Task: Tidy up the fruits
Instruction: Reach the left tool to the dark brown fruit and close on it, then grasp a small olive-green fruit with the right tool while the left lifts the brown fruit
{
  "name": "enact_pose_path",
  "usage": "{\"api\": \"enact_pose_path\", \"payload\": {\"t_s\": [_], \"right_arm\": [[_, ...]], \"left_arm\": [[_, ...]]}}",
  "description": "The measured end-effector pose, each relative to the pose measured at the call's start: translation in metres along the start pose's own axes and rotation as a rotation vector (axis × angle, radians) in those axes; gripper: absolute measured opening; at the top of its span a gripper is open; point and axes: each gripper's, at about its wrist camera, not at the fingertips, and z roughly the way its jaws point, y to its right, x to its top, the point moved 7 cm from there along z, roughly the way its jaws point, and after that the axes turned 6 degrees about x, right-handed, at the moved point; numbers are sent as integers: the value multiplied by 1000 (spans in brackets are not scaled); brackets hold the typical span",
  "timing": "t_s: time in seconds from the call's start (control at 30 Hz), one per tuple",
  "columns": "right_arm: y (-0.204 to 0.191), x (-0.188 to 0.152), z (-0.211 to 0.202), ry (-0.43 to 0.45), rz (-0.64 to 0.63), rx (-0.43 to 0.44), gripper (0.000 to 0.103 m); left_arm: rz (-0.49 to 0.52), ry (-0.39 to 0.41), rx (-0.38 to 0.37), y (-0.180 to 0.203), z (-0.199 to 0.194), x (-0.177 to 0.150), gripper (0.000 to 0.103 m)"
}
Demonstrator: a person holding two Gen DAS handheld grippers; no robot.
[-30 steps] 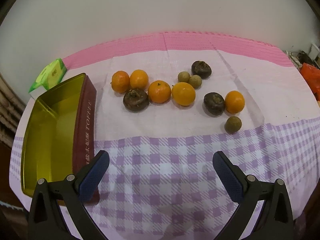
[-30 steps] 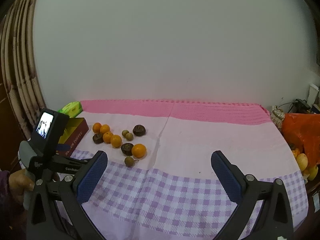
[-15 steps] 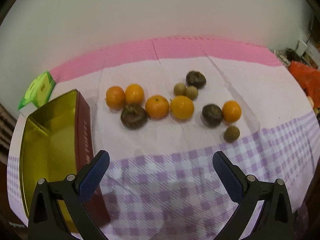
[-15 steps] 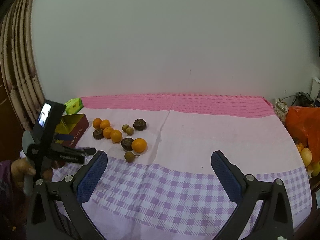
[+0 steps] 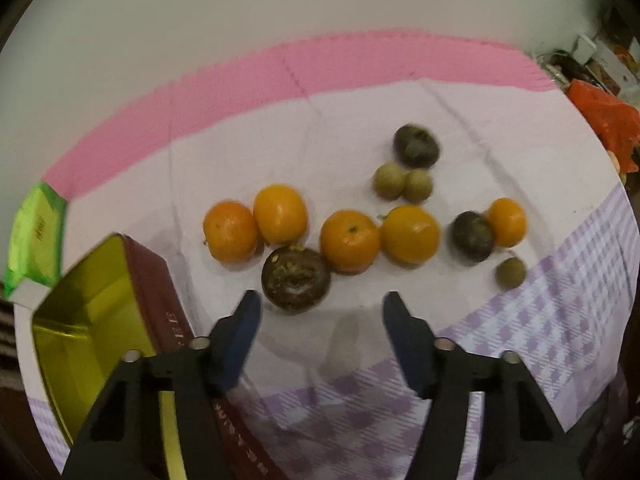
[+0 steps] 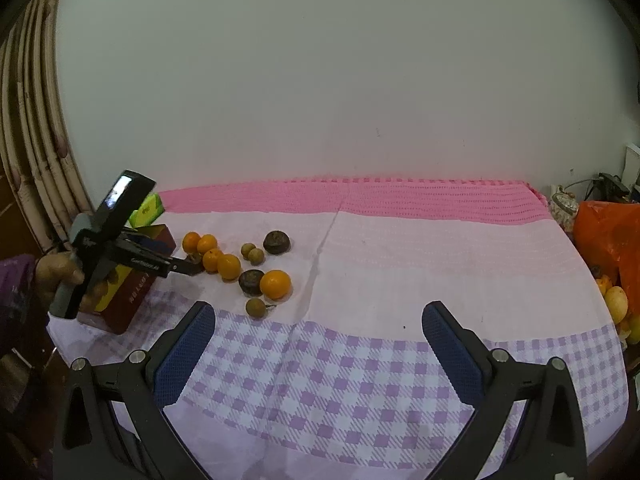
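Nothing is sitting in the tin (image 5: pixel 92 344) yet; left gripper (image 5: pixel 320 312), jaws closing and still empty, is nearing the dark fruit (image 5: pixel 296 278); right gripper (image 6: pixel 320 320) is hanging spread.

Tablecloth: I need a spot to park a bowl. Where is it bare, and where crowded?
Bare: the checked cloth under the right gripper, and the pale band from the fruit to the orange bag. Crowded: around the oranges and tin, where the left gripper is closing.

plain pale wall (image 6: pixel 320 80) behind a pink-and-lilac checked tablecloth (image 6: pixel 400 264), ribbed curtain (image 6: pixel 36 152) left
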Motion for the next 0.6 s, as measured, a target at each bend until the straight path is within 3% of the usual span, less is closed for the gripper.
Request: {"api": "enact_pose_path", "payload": {"t_s": [0.1,0.23,0.43,0.47,0.5,0.6], "right_arm": [[3,-1,3,-9,8,2,103],[4,-5,7,-28,12,5,103],[3,-11,11,-53,5,11,103],[4,-11,11,-55,5,11,103],[4,-11,11,-57,5,12,103],[6,-12,12,-63,8,10,103]], "left_arm": [[-13,-41,14,-6,13,1,61],[-35,-31,5,-10,18,8,61],[-3,-66,36,-4,34,14,61],[-10,-52,32,-4,35,15,58],[-25,-38,26,-4,34,15,47],[-72,-26,78,-6,29,9,44]]}}
